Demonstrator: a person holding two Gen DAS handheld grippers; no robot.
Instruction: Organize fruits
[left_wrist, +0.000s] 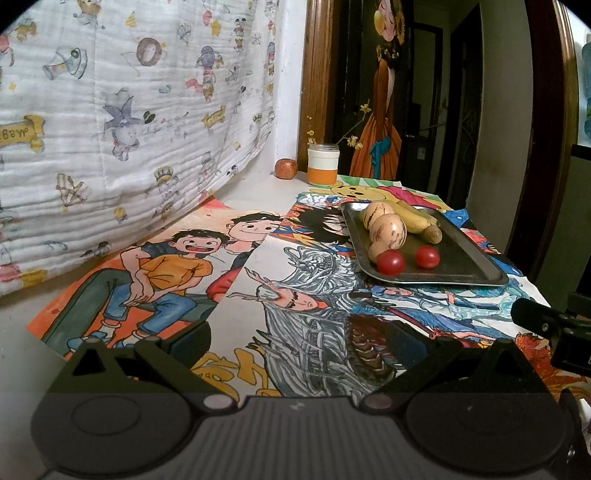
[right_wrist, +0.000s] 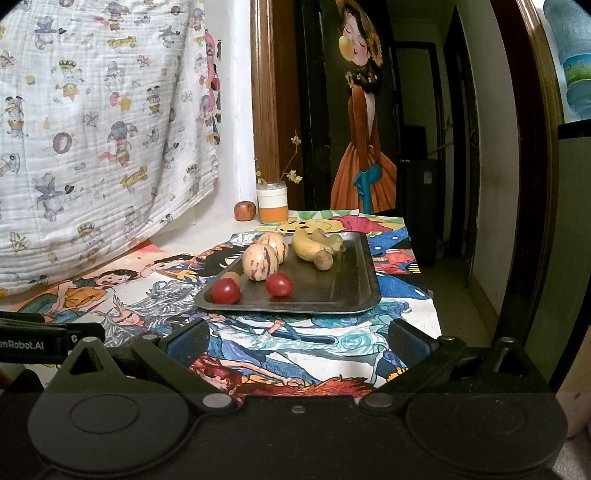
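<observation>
Metal tray (right_wrist: 354, 291) carrying two red tomatoes (right_wrist: 279, 284), striped melons (right_wrist: 259, 262) and bananas (right_wrist: 308, 246), left hand-held gripper (left_wrist: 299, 341) and right hand-held gripper (right_wrist: 298, 338) before the tray, both spread wide, empty.

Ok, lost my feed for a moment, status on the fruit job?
Both claws open and empty, left, right. Fruit sits on the metal tray; one apple off it by the jar. Nothing in the way.

The tray (right_wrist: 354, 291) is dull, dark metal with a faint sheen. Two tomatoes (right_wrist: 279, 284) gleam glossy-smooth. Painted paper sheets (left_wrist: 258, 295) lie matt. Behind hangs crinkled, quilted cloth (left_wrist: 110, 110); the doorframe (right_wrist: 264, 110) is varnished wood.
</observation>
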